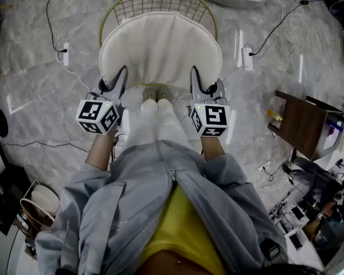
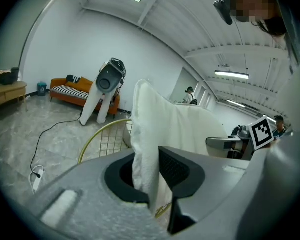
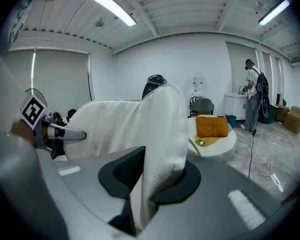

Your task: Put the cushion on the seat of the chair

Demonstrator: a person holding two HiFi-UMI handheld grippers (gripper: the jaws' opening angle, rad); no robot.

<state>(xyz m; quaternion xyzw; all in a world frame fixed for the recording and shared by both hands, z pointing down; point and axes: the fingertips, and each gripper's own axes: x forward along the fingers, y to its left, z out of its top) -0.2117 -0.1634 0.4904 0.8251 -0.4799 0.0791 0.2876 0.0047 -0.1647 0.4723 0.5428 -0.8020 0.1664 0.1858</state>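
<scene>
I am at the placing step, as I read it: the cushion [image 1: 160, 47] hangs over the chair [image 1: 112, 10], held by its two near corners. The left gripper [image 1: 117, 80] has its jaws pinched on the left corner and the right gripper [image 1: 198, 80] has its jaws pinched on the right one. The next move, I judge, calls for bringing both hands down level and together so the cushion lies flat and centred inside the rim, then letting both jaws go once it rests. The head view shows what neither gripper view does: both grippers at once, the cushion covering the seat, and the wire back [image 1: 155, 2] just beyond its far edge. It cannot tell me whether the cushion touches the seat. The left gripper view shows the fabric [image 2: 165, 124] squeezed between the left gripper [image 2: 151, 176] pads, with the gold rim [image 2: 97, 139] just beside and below it. The right gripper view shows the same pinch at the right gripper [image 3: 150, 181] on the cushion [image 3: 125, 119], but no part of the chair.
</scene>
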